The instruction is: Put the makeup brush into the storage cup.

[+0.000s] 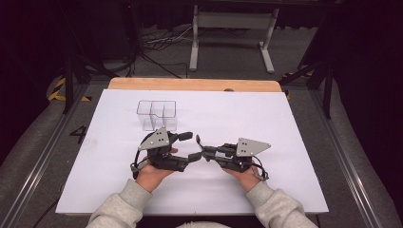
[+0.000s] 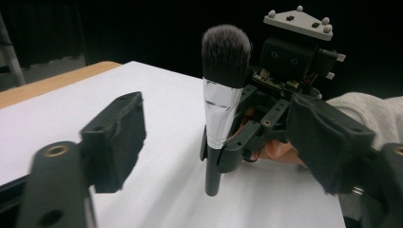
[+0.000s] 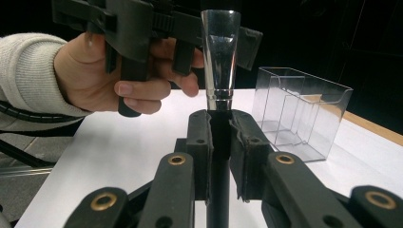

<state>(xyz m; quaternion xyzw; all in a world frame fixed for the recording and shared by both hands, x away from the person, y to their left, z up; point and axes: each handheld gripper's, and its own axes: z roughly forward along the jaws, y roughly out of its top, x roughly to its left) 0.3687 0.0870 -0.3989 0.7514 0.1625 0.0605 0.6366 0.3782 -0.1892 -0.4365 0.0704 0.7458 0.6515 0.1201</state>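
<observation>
A makeup brush (image 2: 219, 109) with a black handle, silver ferrule and dark bristle head stands upright just above the white table. My right gripper (image 3: 220, 137) is shut on the black handle, with the silver ferrule (image 3: 220, 52) rising above its jaws. My left gripper (image 2: 223, 142) faces it, jaws open on either side of the brush, pads apart from it. From above, the left gripper (image 1: 191, 146) and the right gripper (image 1: 203, 151) meet tip to tip at the table's middle, with the brush (image 1: 198, 140) between them.
A clear plastic organiser box (image 1: 157, 114) with several compartments stands just behind the left gripper and appears again in the right gripper view (image 3: 299, 109). A white sheet (image 1: 266, 114) covers the wooden table (image 1: 190, 84). Metal stand legs (image 1: 195, 42) stand on the floor beyond.
</observation>
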